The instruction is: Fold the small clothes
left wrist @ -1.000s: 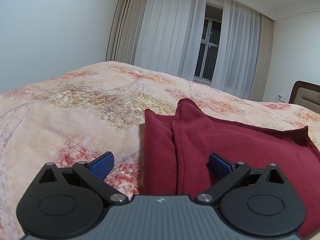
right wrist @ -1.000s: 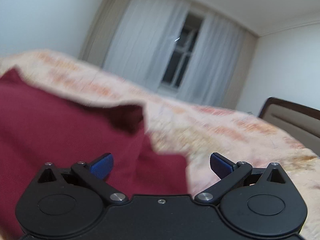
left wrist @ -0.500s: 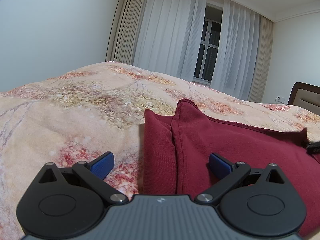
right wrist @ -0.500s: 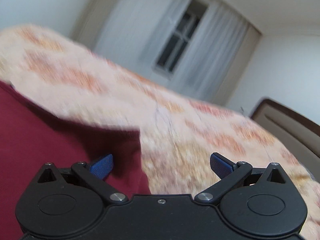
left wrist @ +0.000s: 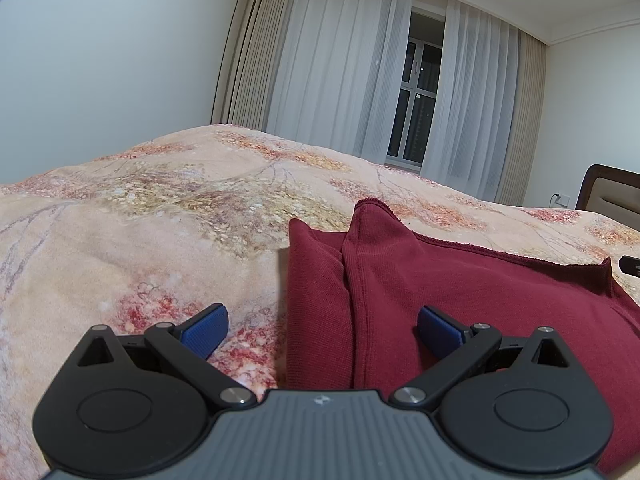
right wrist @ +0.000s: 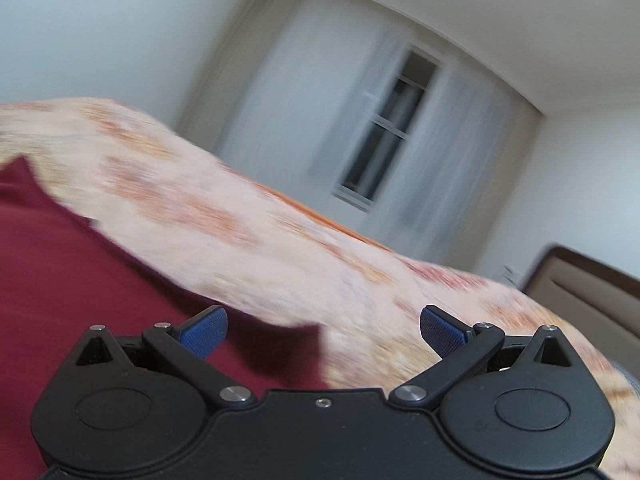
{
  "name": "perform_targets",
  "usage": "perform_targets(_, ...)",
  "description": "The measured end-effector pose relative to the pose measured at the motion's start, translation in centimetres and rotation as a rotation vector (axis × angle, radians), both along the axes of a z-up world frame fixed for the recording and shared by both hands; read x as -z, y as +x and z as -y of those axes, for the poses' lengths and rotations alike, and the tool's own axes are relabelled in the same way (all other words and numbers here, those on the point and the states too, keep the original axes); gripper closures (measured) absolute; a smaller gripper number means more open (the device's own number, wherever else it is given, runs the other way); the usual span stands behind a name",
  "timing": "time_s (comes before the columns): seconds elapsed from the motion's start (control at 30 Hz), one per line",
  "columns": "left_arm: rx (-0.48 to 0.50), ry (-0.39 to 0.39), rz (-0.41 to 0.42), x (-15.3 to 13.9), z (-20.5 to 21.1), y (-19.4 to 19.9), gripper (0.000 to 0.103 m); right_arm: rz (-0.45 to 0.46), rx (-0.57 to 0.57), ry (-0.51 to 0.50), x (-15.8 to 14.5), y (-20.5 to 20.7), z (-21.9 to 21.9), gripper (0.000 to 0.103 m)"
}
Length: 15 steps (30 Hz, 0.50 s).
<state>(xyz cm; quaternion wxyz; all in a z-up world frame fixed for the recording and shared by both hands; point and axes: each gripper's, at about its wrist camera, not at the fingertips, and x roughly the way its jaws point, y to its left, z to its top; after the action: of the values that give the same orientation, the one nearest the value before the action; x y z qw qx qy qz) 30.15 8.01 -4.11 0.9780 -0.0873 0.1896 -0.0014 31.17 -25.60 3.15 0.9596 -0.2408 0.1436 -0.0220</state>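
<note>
Left tongs spread wide, low over the floral peach bedspread, straddling the left edge of the dark red knitted garment lying on it. Right tongs wide too, empty, at its right corner; view blurred.

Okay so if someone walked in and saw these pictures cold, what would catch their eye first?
Probably the dark red garment, partly folded, lying on the floral bedspread straight ahead of the left gripper, whose blue-padded jaws stand open over its left edge. The right gripper is open too, above the garment's other corner. Behind the bed, sheer curtains frame a dark window.
</note>
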Motion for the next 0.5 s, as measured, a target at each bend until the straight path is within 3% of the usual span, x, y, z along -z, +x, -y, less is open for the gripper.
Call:
perform_targets(0.1, 0.0, 0.0, 0.0, 0.0, 0.0, 0.0, 0.0, -0.018, -0.115, -0.031, 0.1, -1.5, -3.2, 0.001)
perform_targets(0.2, 0.0, -0.001, 0.001, 0.0, 0.0, 0.0, 0.0, -0.061, -0.171, 0.034, 0.3, -2.3, -5.5, 0.001)
perform_targets(0.33, 0.001, -0.002, 0.002, 0.0, 0.0, 0.0, 0.0, -0.057, -0.14, 0.084, 1.5, -2.9, -7.3, 0.001)
perform_targets(0.5, 0.003, -0.004, 0.007, -0.1, 0.0, -0.1, 0.0, -0.118, -0.074, 0.13, 4.4, -2.2, -7.4, 0.001)
